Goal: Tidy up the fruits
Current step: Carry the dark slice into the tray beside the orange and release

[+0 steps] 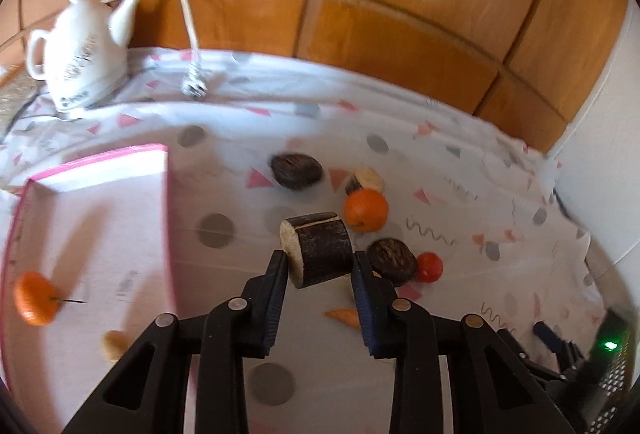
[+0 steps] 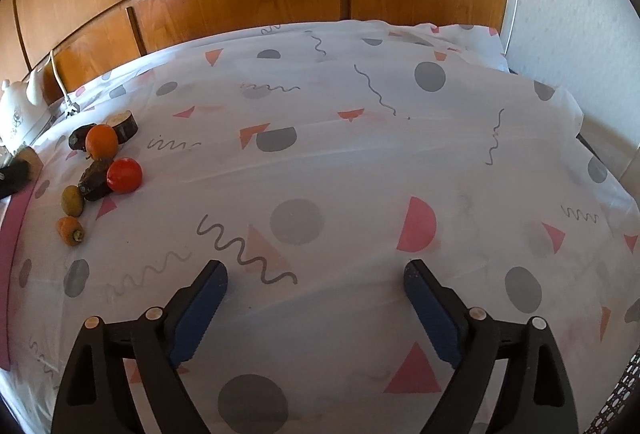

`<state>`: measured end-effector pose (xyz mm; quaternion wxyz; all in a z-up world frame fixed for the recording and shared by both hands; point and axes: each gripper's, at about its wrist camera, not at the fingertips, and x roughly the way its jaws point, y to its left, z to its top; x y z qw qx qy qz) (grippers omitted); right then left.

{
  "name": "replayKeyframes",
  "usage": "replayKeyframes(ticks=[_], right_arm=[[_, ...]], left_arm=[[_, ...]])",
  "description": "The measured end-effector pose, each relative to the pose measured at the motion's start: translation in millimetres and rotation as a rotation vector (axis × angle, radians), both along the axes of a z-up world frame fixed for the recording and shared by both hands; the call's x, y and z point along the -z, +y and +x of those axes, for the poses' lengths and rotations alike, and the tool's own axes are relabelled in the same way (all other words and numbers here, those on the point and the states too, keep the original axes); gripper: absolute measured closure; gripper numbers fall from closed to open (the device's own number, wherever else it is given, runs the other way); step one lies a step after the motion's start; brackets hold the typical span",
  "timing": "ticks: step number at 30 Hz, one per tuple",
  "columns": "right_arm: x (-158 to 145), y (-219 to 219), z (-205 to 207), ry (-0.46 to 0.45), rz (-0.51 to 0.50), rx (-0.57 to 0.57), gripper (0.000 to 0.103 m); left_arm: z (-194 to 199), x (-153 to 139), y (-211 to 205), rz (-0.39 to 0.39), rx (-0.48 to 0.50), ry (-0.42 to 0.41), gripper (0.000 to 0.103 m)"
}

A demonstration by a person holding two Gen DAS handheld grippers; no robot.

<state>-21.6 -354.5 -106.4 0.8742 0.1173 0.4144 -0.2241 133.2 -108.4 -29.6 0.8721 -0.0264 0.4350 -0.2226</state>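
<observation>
Left wrist view: the left tool (image 1: pixel 320 260) is clamped on a dark eggplant slice (image 1: pixel 316 248), lifted above the worktop; the pink-rimmed box (image 1: pixel 100 170) lies to its left. The right tool (image 2: pixel 316 284) gapes wide, empty.

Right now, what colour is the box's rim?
Pink, on the box; clearest in the left wrist view.

A patterned cloth (image 2: pixel 320 162) is covering the surface. Lying on it at nine o'clock are an orange (image 2: pixel 101 141), a tomato (image 2: pixel 124 175), dark slices (image 2: pixel 124 126), a kiwi (image 2: pixel 72 200) and a carrot piece (image 2: pixel 70 230).
</observation>
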Motion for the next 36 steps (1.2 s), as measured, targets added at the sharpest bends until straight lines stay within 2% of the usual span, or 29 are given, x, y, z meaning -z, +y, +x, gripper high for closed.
replayKeyframes(ticks=[5,11,24,27,29,33,36], right_arm=[[2,1,0,-0.017,-0.011,0.000,0.008],[3,3,1,-0.032,-0.019,-0.003,0.005],[3,4,1,-0.034,-0.027,-0.003,0.005],[3,4,1,-0.033,-0.029,-0.004,0.005],[3,4,1,-0.033,-0.028,-0.004,0.005],[3,4,1,-0.034,-0.028,-0.003,0.005],[3,4,1,-0.034,-0.028,-0.003,0.005]], left_arm=[[5,-13,44,-0.005,-0.108,-0.022,0.070],[14,-9,91,0.018,-0.226,-0.033,0.070],[26,17,137,0.109,-0.371,-0.017,0.068],[20,17,140,0.115,-0.386,-0.015,0.056],[13,15,142,0.115,-0.392,-0.026,0.044],[-5,7,149,0.105,-0.411,-0.043,0.033],[-23,3,159,0.081,-0.439,-0.058,0.018]])
